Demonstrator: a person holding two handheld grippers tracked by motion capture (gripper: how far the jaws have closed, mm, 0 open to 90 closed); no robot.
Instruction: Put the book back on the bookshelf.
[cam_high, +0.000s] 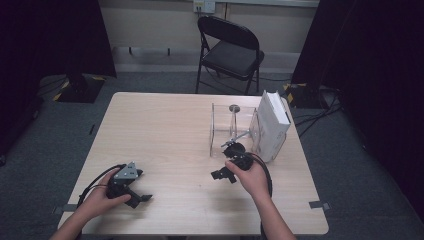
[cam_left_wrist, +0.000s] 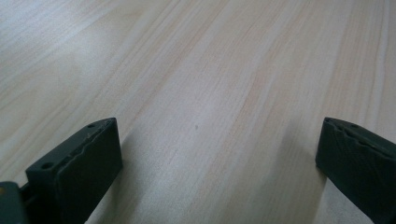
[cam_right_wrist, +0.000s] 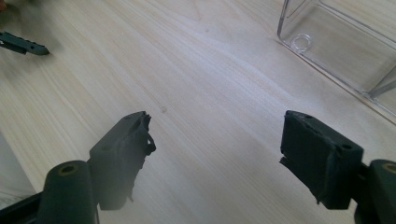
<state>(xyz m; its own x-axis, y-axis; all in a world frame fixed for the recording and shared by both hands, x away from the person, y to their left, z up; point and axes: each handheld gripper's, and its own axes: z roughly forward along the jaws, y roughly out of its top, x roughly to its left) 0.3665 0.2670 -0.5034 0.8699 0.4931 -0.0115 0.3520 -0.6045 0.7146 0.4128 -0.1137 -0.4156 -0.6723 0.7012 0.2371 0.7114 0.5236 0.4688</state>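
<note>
My left gripper (cam_high: 142, 187) rests near the table's front left, held by a hand, and points right. In the left gripper view its jaws (cam_left_wrist: 219, 126) stand wide apart over bare wood, open and empty. My right gripper (cam_high: 223, 162) is held right of centre, just in front of a clear plastic holder (cam_high: 220, 130) with a metal rod and knob (cam_high: 234, 108) inside. Its jaws (cam_right_wrist: 217, 119) are open in the right gripper view, with nothing between them, and the holder's corner (cam_right_wrist: 327, 42) lies beyond them at the upper right.
A white box (cam_high: 272, 125) stands against the holder's right side near the wooden table's (cam_high: 160, 130) right edge. A black folding chair (cam_high: 230, 47) stands behind the table. One jaw of the left gripper (cam_right_wrist: 23, 45) lies at the right gripper view's top left.
</note>
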